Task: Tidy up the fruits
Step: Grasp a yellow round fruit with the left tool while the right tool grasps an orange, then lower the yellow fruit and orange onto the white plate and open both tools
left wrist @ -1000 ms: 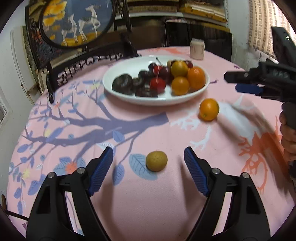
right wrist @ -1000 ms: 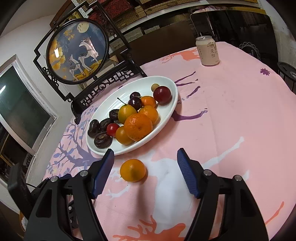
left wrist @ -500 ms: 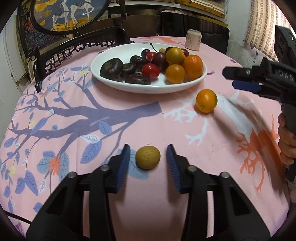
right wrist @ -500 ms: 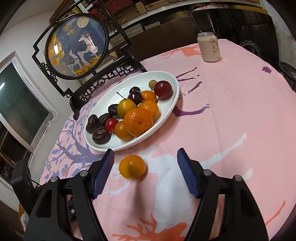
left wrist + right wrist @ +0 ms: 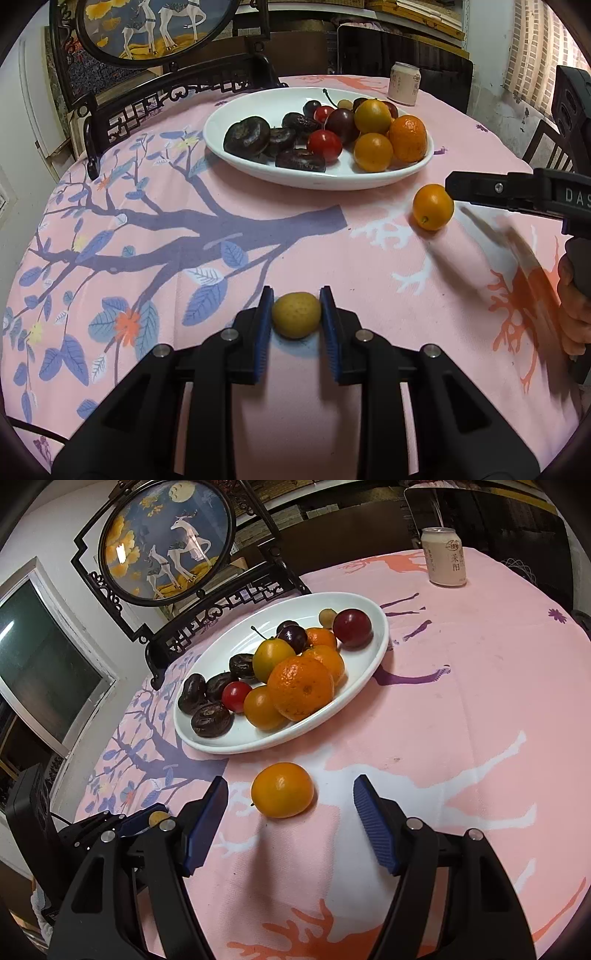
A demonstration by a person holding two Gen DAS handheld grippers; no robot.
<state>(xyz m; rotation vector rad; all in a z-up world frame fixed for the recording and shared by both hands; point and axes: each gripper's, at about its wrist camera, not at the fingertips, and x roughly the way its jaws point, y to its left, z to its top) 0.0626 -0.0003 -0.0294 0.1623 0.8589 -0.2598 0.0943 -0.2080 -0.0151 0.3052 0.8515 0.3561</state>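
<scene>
On the pink tablecloth lies a small yellow-brown fruit (image 5: 295, 314). My left gripper (image 5: 296, 297) is closing tight on it, and both blue pads press its sides. The same fruit (image 5: 159, 818) shows in the right wrist view, at the lower left. A loose orange fruit (image 5: 282, 790) sits just in front of the white plate (image 5: 221, 744). My right gripper (image 5: 290, 781) is open, with a finger on each side of that fruit and not touching it. The plate holds oranges, cherries and dark fruits. In the left wrist view the orange fruit (image 5: 433, 206) lies by a right gripper finger (image 5: 480, 186).
A drink can (image 5: 443, 555) stands at the far side of the round table. A dark carved stand with a round deer picture (image 5: 166, 542) stands behind the plate. A person's hand (image 5: 576, 314) holds the right gripper at the table's right edge.
My left gripper's jaws went from wide open to closed on the small yellow-brown fruit. My right gripper moved closer, so the orange fruit now sits between its open fingers.
</scene>
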